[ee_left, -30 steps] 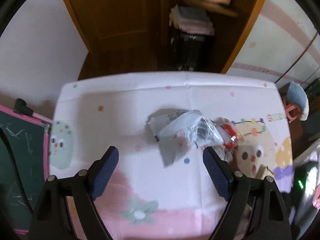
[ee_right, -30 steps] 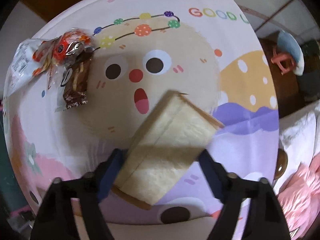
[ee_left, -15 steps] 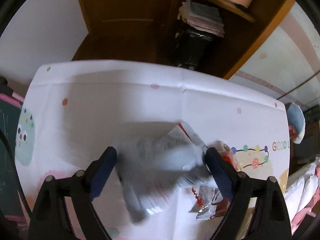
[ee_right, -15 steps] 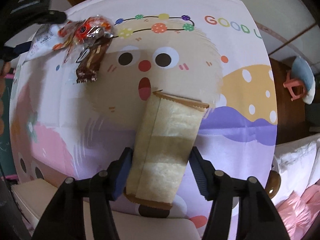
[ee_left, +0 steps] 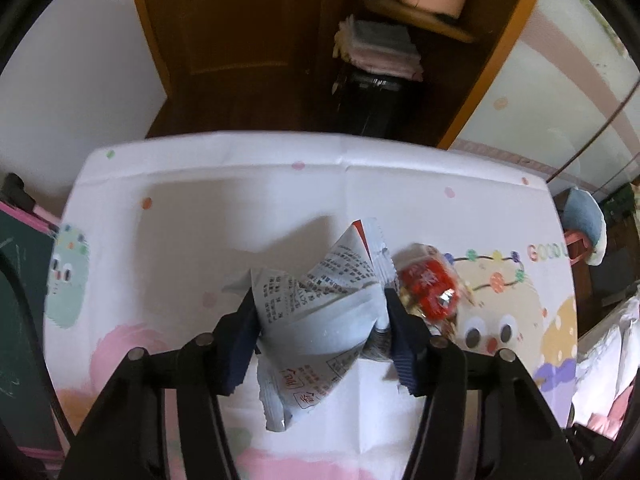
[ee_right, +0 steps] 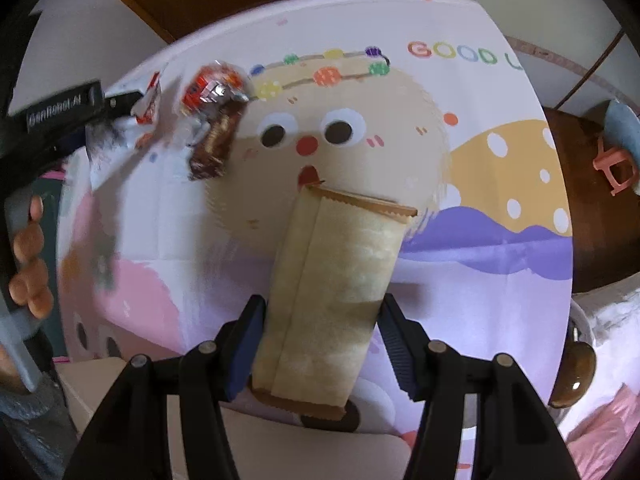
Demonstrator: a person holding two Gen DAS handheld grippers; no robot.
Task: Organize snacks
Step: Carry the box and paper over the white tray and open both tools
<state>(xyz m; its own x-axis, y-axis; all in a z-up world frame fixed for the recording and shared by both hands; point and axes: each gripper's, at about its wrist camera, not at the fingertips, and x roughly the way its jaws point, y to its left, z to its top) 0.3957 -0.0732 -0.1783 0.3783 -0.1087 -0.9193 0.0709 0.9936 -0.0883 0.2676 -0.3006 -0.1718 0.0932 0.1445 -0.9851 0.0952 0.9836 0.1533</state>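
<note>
My left gripper [ee_left: 320, 320] is shut on a white printed snack bag [ee_left: 316, 312], crumpled between the blue pads and held just above the cartoon tablecloth [ee_left: 200, 208]. A red-and-clear wrapped snack [ee_left: 430, 288] lies just right of it. My right gripper [ee_right: 320, 332] is shut on a long beige bread packet [ee_right: 336, 280], which points away over the cloth. In the right wrist view the red snack [ee_right: 212, 88] and a brown chocolate-coloured packet [ee_right: 216, 144] lie at the far left, next to the left gripper [ee_right: 72, 116] and the white bag [ee_right: 148, 100].
A cardboard box edge [ee_right: 120, 376] shows under my right gripper at the table's near side. Beyond the table stand a wooden door and shelf with folded cloths [ee_left: 380, 48]. A pink stool [ee_right: 616, 168] is on the floor at right.
My left gripper has closed on the white snack bag, which was loose on the cloth before. My right gripper kept hold of the bread packet and drew it back toward the near edge.
</note>
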